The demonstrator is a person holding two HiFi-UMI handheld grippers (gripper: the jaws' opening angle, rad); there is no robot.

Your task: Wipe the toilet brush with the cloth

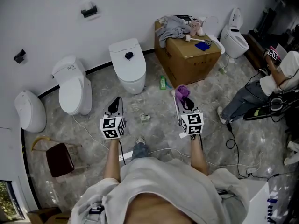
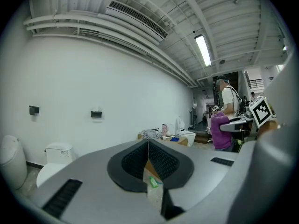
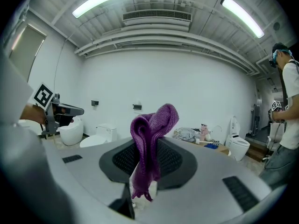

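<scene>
Head view downward, gripper views level

The person wears a loose pale grey short-sleeved shirt (image 1: 159,181) and blue jeans (image 1: 139,150). The left gripper (image 1: 117,100) and right gripper (image 1: 180,97) have smooth grey shells, black ribbed pads (image 2: 135,160) and a white marker cube (image 1: 112,127) printed with black squares

Bright ceiling tubes (image 3: 100,0); fisheye-warped edges.

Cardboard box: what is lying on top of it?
A crumpled grey cloth, a white stick-shaped item, a blue item and something pinkish lie on the cardboard box. Whatever sits under the grey cloth is covered.
</scene>
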